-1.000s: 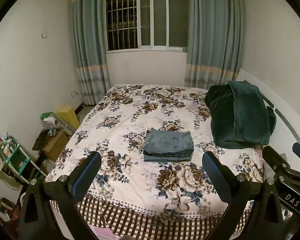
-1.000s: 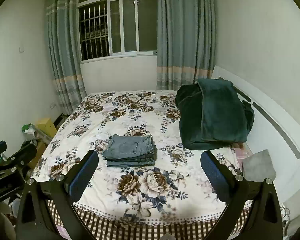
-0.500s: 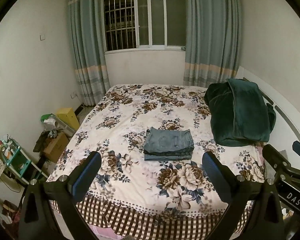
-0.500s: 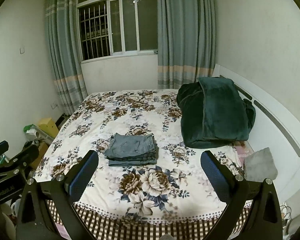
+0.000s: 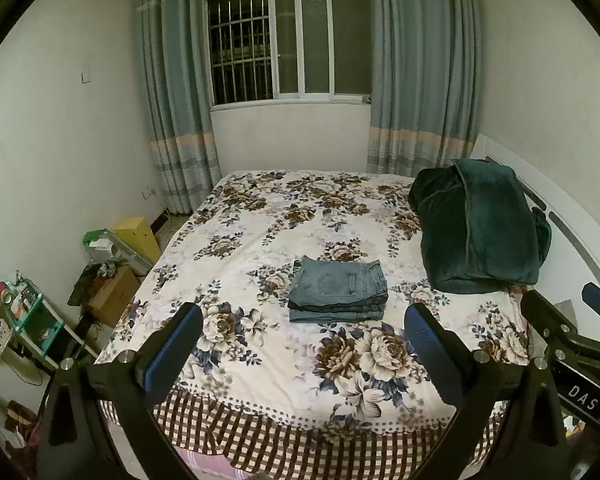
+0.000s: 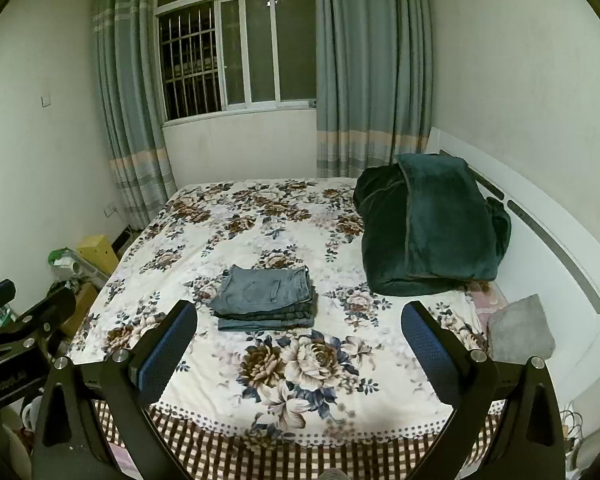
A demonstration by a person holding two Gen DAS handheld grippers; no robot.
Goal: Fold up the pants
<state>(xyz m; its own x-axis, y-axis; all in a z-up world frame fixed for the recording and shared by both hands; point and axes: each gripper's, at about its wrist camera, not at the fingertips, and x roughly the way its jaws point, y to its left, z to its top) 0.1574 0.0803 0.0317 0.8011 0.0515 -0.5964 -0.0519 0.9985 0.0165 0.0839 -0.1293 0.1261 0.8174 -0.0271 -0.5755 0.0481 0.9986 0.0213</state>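
- Standing by the wall at the far left, a small shelf (image 5: 28,320) and a cardboard box (image 5: 110,296) sit on the floor beside the bed (image 5: 260,380), with a yellow box (image 5: 136,234) a little behind them.
- Next comes the left gripper (image 5: 302,344), released, its two blue pads spread wide with nothing between them. It hangs in front of the foot of the bed and touches no cloth.
- Between its pads, farther on the flowered cover, lie the pants (image 5: 338,292), a neat denim stack of several layers, with a back pocket on top. The right camera shows the same stack (image 6: 266,298), lying flat and well apart from both tools.
- The right gripper (image 6: 298,342) is also released and empty, held beside the left one.
- Compared with one second ago, both cameras have pulled back and risen a little: more of the checked edge of the bed and more of the floor are visible now, while the stack has not moved.
- This suggests that the folding is finished and the person is stepping away.
- At the right, a dark green blanket (image 5: 480,232) is piled near the headboard (image 6: 560,248), and a grey cushion (image 6: 520,330) lies below it.
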